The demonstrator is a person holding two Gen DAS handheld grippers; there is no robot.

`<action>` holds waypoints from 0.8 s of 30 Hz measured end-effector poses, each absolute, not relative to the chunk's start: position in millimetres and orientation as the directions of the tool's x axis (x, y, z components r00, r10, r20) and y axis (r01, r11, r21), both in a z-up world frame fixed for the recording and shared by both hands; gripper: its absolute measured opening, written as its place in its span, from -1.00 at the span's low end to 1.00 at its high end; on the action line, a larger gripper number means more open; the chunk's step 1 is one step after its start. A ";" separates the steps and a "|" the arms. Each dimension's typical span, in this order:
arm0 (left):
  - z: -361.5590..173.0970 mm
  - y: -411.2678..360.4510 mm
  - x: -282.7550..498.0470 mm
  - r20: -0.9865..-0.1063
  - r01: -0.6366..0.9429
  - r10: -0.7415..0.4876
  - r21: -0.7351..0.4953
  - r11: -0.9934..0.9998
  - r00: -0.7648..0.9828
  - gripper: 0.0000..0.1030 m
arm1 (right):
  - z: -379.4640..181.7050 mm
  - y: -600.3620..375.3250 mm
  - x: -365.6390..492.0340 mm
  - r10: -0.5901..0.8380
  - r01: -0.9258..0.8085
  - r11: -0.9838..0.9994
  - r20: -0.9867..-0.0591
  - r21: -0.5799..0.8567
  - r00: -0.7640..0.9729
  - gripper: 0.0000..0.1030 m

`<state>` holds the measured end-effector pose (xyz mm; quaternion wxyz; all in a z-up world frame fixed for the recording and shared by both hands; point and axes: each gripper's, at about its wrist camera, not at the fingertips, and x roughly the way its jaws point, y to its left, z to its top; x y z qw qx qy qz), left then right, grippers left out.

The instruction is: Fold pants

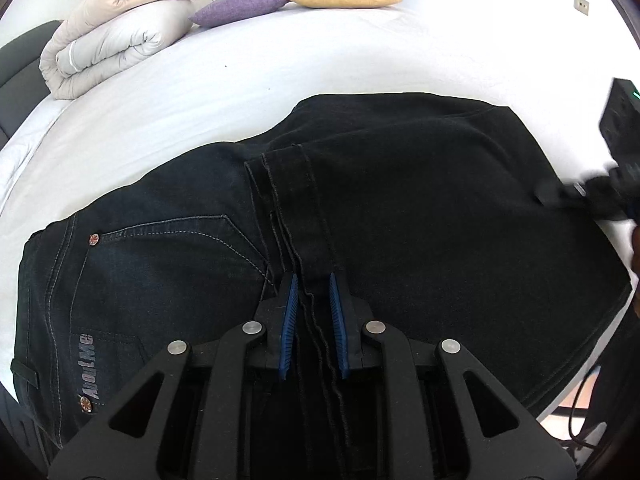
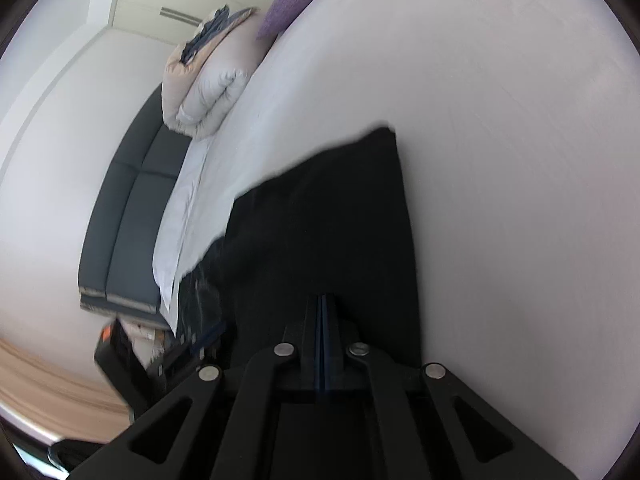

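Left gripper (image 1: 314,300) parted astride hem, right gripper (image 2: 324,312) closed over pants (image 1: 400,200): abrupt pull could unfold them

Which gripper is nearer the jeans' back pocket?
Left. The left gripper sits open over the hem seams, right beside the back pocket. The right gripper is shut at the far side of the black jeans, across the folded leg.
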<state>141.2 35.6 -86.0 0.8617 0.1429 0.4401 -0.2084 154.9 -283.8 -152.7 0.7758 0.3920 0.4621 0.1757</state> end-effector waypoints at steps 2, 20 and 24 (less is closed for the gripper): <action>-85.0 36.5 139.9 -0.816 0.484 -0.240 0.055 0.873 0.526 -0.69 | -145.0 -275.4 131.8 0.637 0.052 0.661 -0.597 0.748 0.488 -1.00; -71.9 132.1 115.4 -0.737 0.271 -0.451 -0.361 0.892 0.504 -0.68 | -164.4 -252.5 64.5 0.646 0.026 0.625 -0.535 0.780 0.545 -1.00; -46.9 204.2 95.0 -0.648 0.146 -0.461 -0.479 0.865 0.607 -0.38 | -143.8 -247.1 64.5 0.612 0.032 0.670 -0.576 0.742 0.541 -0.79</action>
